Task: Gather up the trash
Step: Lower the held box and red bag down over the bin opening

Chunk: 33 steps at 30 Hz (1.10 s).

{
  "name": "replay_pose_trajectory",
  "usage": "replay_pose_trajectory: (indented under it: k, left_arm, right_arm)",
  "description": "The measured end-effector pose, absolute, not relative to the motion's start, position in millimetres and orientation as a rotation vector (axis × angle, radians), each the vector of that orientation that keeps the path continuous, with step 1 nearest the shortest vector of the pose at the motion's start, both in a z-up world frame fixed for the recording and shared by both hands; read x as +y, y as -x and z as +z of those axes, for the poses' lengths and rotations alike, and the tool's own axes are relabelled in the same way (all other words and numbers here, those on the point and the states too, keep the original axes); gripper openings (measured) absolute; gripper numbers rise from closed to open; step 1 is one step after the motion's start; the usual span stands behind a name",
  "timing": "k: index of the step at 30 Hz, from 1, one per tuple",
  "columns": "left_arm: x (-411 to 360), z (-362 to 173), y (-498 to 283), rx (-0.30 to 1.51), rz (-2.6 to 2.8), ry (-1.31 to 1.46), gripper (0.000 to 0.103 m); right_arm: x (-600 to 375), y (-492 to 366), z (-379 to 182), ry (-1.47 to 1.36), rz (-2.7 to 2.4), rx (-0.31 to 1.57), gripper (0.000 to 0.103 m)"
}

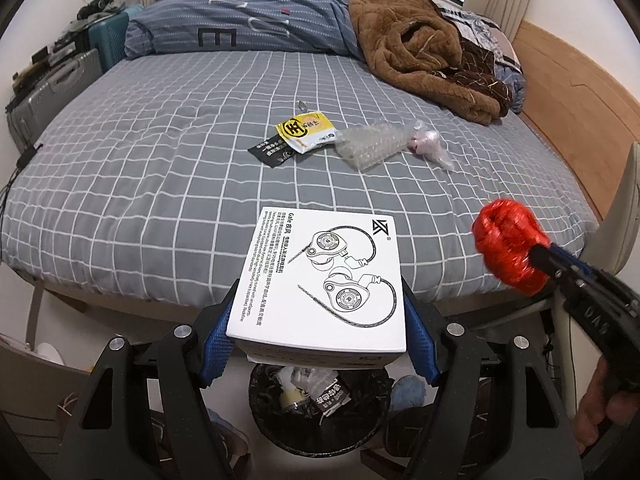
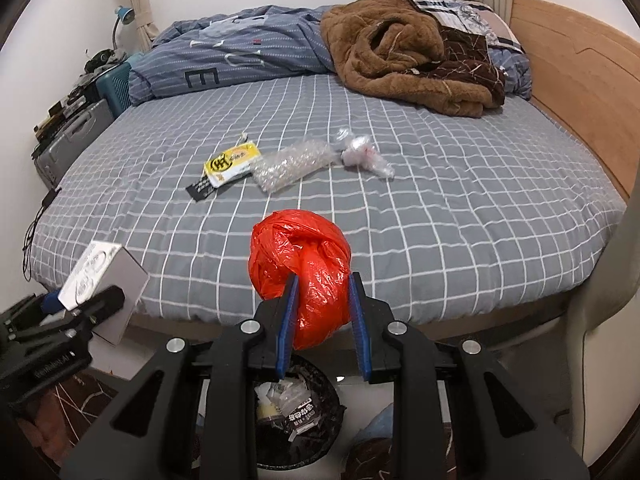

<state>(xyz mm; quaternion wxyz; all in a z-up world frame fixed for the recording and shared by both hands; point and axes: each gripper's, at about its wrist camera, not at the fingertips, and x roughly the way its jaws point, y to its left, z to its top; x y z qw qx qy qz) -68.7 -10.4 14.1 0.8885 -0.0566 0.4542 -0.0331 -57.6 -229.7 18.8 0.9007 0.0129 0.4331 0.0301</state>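
- A bedroom. A wide bed (image 1: 160, 168) fills most of both wrist views, covered by a grey sheet with a white grid pattern.
- At the far end of the bed lie one rumpled blue-grey striped duvet (image 1: 240, 20) and one brown fleece blanket (image 1: 416, 52), bunched beside each other.
- A pale wooden headboard (image 2: 580, 92) runs along the bed's right side. A window sits in the white wall beyond the bed.
- On the floor left of the bed stand one silver suitcase (image 1: 52, 96) and one teal suitcase (image 1: 108, 38).
- Four pieces of trash lie near the middle of the bed in a loose row: one black wrapper (image 2: 204, 189), one yellow packet (image 2: 232, 164), one piece of bubble wrap (image 2: 292, 166) and one crumpled clear plastic bag (image 2: 362, 154).
- One black trash bin (image 1: 320, 408) stands on the floor at the near foot of the bed, already holding wrappers.
- The left gripper (image 1: 318, 324) is spread wide and clamps one white earphone box (image 1: 324, 276) by its two sides, above the bin.
- The right gripper (image 2: 322, 322) is closed partway, pinching one crumpled red plastic bag (image 2: 304, 268), also above the bin.
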Motion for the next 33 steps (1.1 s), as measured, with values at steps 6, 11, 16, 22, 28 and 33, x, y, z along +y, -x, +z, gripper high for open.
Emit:
replay_pose_trajectory:
  k: [6,11,16,22,28,33]
  left_arm:
    - [-6,5,79,0.957,-0.069,0.119,0.070]
    - [-5,-3,88,0.964,-0.076,0.124,0.070]
    - [-6,-15,97,0.981,-0.080,0.113,0.070]
    - [-6,-35,104,1.008,-0.085,0.110,0.070]
    - [-4,-47,112,1.025,-0.076,0.099,0.070]
    - [-1,-55,118,1.033,-0.069,0.100,0.070]
  right_arm:
    - [-227,67,-3,-0.038,0.064,0.929,0.024]
    - [-225,78,-15,-0.043,0.068,0.945,0.024]
    - [-222,87,-26,-0.049,0.072,0.962,0.024]
    - [-218,93,-44,-0.050,0.081,0.990,0.024]
    - [-214,99,-58,-0.054,0.081,1.014,0.024]
    - [-208,106,-68,-0.046,0.087,1.033,0.024]
